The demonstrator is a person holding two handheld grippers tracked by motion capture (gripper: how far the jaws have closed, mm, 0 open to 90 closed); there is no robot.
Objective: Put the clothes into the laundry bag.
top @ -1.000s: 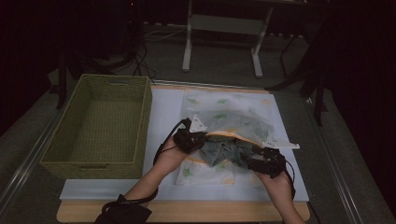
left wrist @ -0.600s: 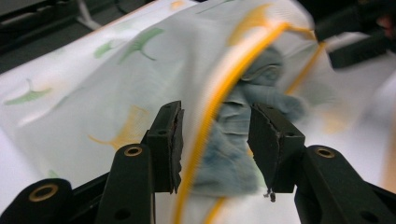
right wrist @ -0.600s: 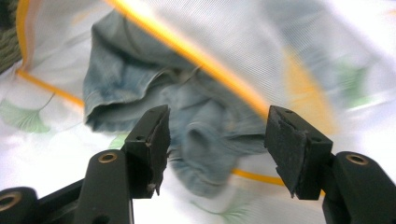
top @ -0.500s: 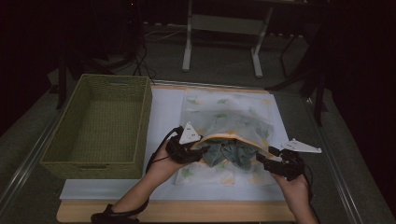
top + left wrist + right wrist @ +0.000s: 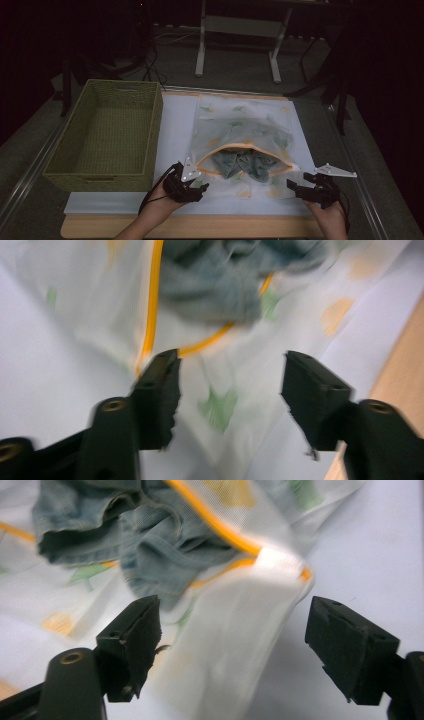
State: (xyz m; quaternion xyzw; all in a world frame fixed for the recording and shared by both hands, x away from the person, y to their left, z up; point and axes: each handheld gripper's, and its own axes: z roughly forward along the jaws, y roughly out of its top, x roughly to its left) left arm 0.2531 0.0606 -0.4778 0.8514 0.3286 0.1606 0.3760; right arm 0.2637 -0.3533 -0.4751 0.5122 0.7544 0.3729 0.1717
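High view: I see mesh laundry bag (image 5: 245, 127) w/ jeans (image 5: 242, 165) at mat (image 5: 175, 125) center. L gripper (image 5: 192, 186) at 7 o'clock, R gripper (image 5: 305, 187) at 5; both just opened, jaws apart, nothing clamped.

One basket (image 5: 107, 132) left, one mesh bag (image 5: 245, 132) centre, one denim garment (image 5: 245, 164) inside, two grippers near

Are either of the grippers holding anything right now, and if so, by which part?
Nothing is held. Both the left gripper and the right gripper have just been opening and stand open, clear of the mesh laundry bag with the denim garment at its mouth.
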